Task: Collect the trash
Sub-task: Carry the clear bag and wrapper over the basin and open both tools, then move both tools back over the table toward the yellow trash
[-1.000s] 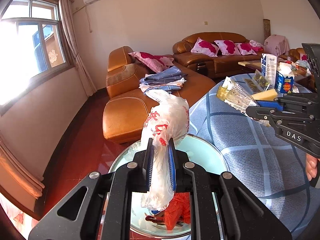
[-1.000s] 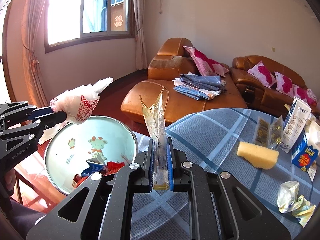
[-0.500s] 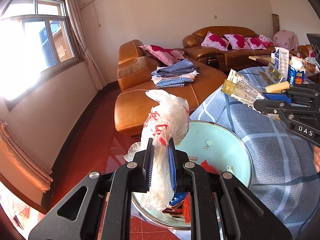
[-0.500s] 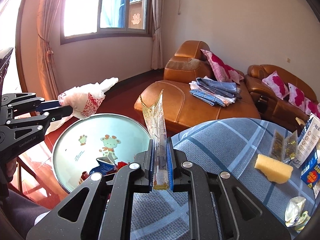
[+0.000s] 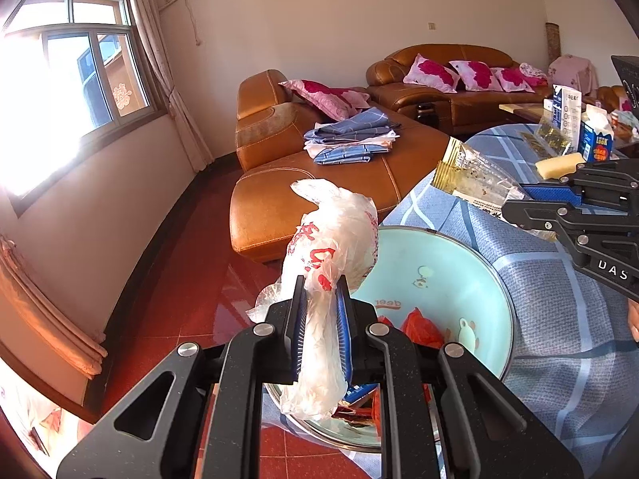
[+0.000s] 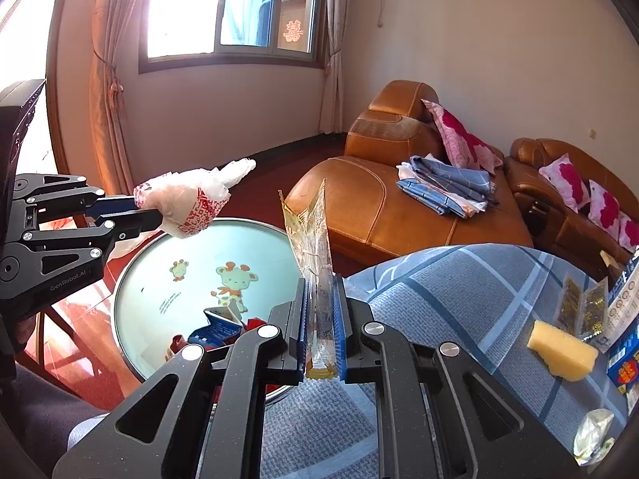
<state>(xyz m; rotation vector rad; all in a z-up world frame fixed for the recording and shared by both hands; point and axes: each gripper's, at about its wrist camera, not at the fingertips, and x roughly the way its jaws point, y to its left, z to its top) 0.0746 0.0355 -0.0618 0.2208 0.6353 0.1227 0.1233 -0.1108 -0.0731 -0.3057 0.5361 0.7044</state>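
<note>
My left gripper (image 5: 321, 295) is shut on a crumpled white plastic bag with red print (image 5: 331, 247), held over the near left rim of a light blue basin (image 5: 439, 255). The bag also shows in the right wrist view (image 6: 187, 199). My right gripper (image 6: 319, 299) is shut on a clear snack wrapper with gold edges (image 6: 311, 231), upright at the basin's (image 6: 175, 247) right edge. The wrapper shows in the left wrist view (image 5: 471, 179). Red and blue trash (image 6: 215, 327) lies in the basin.
A blue plaid tablecloth (image 6: 439, 287) carries a yellow sponge (image 6: 563, 351), gold packets (image 6: 579, 303), cartons (image 5: 571, 115) and a crumpled wrapper (image 6: 591, 435). A brown leather sofa (image 6: 399, 199) with folded cloths stands behind. Red tiled floor lies left.
Both grippers have drawn back and left with their loads. The basin now lies further right in the left view and more central in the right view.
</note>
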